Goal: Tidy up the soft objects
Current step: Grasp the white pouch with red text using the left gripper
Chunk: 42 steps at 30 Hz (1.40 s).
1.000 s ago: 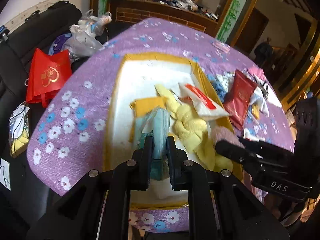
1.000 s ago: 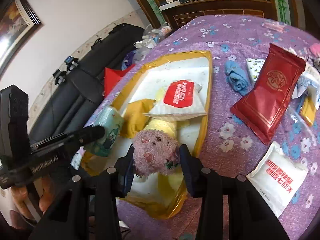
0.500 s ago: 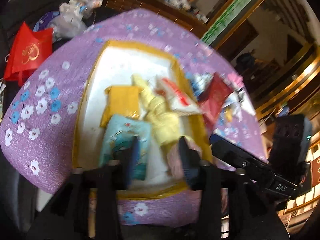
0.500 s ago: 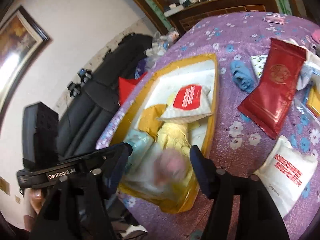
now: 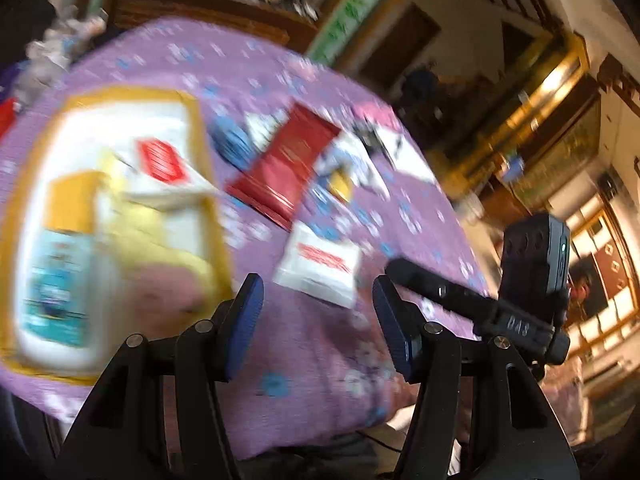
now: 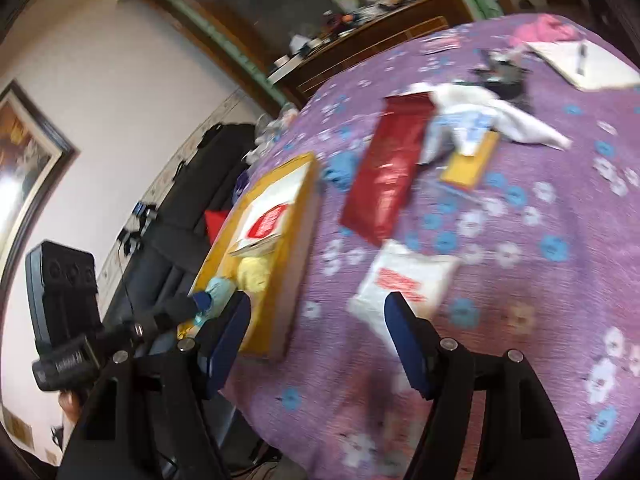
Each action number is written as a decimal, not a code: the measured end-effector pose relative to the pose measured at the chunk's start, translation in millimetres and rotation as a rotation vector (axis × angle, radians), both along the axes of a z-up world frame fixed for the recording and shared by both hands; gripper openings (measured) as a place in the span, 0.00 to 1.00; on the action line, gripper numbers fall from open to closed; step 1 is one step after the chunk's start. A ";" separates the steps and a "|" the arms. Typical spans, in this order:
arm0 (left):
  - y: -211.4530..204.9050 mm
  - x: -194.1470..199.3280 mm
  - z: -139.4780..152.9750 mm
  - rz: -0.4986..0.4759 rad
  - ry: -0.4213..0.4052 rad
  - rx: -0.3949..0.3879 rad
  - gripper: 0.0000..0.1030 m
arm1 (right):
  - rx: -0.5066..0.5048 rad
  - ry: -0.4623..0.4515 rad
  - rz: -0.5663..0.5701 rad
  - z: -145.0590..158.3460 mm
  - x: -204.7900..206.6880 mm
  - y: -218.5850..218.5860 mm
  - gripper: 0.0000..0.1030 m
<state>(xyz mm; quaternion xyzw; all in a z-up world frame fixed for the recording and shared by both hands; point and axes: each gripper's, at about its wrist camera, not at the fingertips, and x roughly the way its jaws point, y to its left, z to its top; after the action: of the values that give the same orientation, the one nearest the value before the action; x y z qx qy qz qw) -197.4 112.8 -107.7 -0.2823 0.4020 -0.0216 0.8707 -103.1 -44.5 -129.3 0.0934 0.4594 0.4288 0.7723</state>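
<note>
Opening left hand-held gripper (image 5: 316,320) and wide right hand-held gripper (image 6: 318,340), both empty now; teal pack (image 5: 56,280) and pink plush (image 5: 164,292) dropped in tray (image 5: 212,184); white packet (image 6: 404,280) ahead likely next.

Two white red-labelled packs (image 5: 318,270), one red pouch (image 5: 286,168), one yellow-rimmed tray (image 5: 202,136)

Frame blurred. Left gripper (image 5: 318,322) jaws were opening, nothing between them, over purple flowered tablecloth (image 5: 320,364). White packet with red print (image 5: 320,268) lay just beyond the fingertips. Yellow-rimmed tray (image 5: 212,216) at left held a teal packet (image 5: 56,284), a pink plush (image 5: 164,296), yellow cloth (image 5: 136,224). Red pouch (image 5: 288,164) lay farther back. Right gripper (image 5: 460,300) at right edge.
</note>
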 end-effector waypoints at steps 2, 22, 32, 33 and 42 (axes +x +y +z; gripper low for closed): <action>-9.4 16.2 -8.9 -0.031 0.032 -0.022 0.55 | -0.001 0.017 -0.047 -2.4 9.0 -14.2 0.68; -87.2 113.0 -71.9 -0.066 0.234 0.544 0.58 | 0.016 0.137 -0.190 -33.1 57.7 -71.6 0.68; -56.8 112.1 -57.6 -0.034 0.202 0.372 0.13 | 0.010 0.147 -0.191 -34.0 58.9 -72.0 0.68; -52.7 107.9 -55.1 -0.030 0.199 0.354 0.11 | 0.010 0.141 -0.188 -32.7 57.7 -72.0 0.68; -16.0 84.3 -38.7 0.057 0.092 0.194 0.09 | 0.001 0.120 -0.173 -27.9 58.6 -59.3 0.68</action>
<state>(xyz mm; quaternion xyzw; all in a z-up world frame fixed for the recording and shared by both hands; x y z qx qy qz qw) -113.2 96.8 -146.4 -0.2086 0.4334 0.0551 0.8750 -44.5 -103.8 -157.3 0.1587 0.4946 0.3544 0.7776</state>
